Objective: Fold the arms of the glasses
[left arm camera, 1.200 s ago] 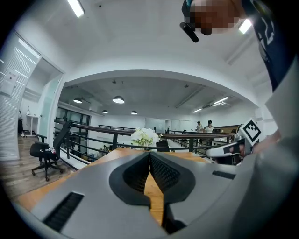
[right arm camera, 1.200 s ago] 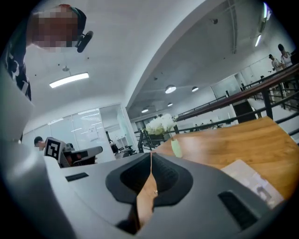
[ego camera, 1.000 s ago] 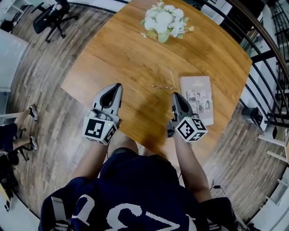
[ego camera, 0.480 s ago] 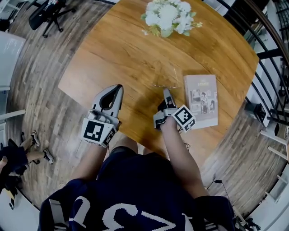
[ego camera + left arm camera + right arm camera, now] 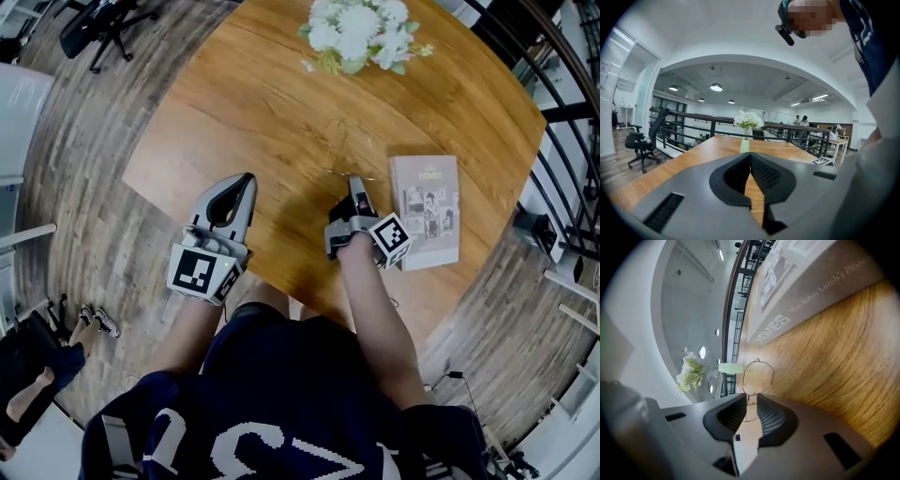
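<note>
1. Our left tongs (image 5: pixel 246 181) hover over the near left part of the wooden table (image 5: pixel 272 103). They point away from us toward the far edge.
2. In the left gripper view the left tongs (image 5: pixel 750 155) are pressed together at the tips, with nothing between them but the table seen past them.
3. Our right tongs (image 5: pixel 356 183) sit low over the table, just left of the book (image 5: pixel 427 211). They are rolled onto their side, so the table stands as a steep slope in the right gripper view.
4. The wire-rimmed glasses (image 5: pixel 349 174) lie on the table at the tip of the right tongs, between the book and the table's middle.
5. In the right gripper view the right tongs (image 5: pixel 751 397) stand slightly spread. One lens of the glasses (image 5: pixel 758 376) shows just beyond the tips, and a thin wire part of the frame runs into the gap. We cannot see the pads pressing on it.
6. The book (image 5: pixel 806 291) lies flat, cover up, near the table's right edge.
7. A pale green vase of white flowers (image 5: pixel 361 33) stands upright at the far side of the table, well apart from the glasses.
</note>
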Demonstrator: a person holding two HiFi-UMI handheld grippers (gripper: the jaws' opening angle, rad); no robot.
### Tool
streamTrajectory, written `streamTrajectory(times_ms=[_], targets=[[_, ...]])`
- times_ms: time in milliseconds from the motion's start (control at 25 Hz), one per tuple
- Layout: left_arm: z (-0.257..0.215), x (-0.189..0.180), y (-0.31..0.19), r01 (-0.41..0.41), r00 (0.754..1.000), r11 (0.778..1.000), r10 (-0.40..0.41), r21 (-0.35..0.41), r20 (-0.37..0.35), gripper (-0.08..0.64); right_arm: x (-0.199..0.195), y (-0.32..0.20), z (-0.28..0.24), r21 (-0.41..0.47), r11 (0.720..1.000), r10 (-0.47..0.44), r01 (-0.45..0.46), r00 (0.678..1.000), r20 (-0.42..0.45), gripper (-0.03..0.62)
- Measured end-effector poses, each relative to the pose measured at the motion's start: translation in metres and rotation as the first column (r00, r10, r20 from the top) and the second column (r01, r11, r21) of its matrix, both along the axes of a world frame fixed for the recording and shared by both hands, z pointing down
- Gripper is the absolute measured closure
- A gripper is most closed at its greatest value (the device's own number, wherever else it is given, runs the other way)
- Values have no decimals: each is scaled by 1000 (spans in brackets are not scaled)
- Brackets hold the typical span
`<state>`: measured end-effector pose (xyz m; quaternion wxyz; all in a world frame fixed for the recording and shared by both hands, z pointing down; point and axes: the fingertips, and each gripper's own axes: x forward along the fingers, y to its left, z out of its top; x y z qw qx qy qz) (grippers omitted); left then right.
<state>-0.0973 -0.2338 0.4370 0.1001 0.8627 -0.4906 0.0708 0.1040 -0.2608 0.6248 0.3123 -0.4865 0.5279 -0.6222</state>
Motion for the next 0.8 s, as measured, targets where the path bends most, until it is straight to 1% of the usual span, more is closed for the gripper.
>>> streamTrajectory(times_ms=[40,120,280,440,640,720,800], targets=[[0,-1,0,0,1000,1000,0,-1,1,545,1,-1,-1,8,1000,3,-3,1000,-2,513],[1,-3,1,2,1000,1000,-2,-2,0,545,4,-3,-3,17,1000,9,-9,1000,-9,557],[1,-6,2,5,1000,1000,-5,-7,-2,545,6,-4,-10,42,999,6,-6,1000,1,563],[1,-5,1,0,1000,1000,0,-7,-9,545,5,-2,-30,105,992,-58,63,997,-46,565],[1,3,-3,-31,999,999,30,-12,-36,545,6,5,-66,216,967,-123,133,991,-56,565],[2,8,-4,-56,997,998,55,-22,-49,545,6,8,-86,264,953,-139,146,989,-46,565],[2,14,-6,-89,993,995,86,-39,-77,543,5,13,-110,307,938,-154,158,987,-37,565]])
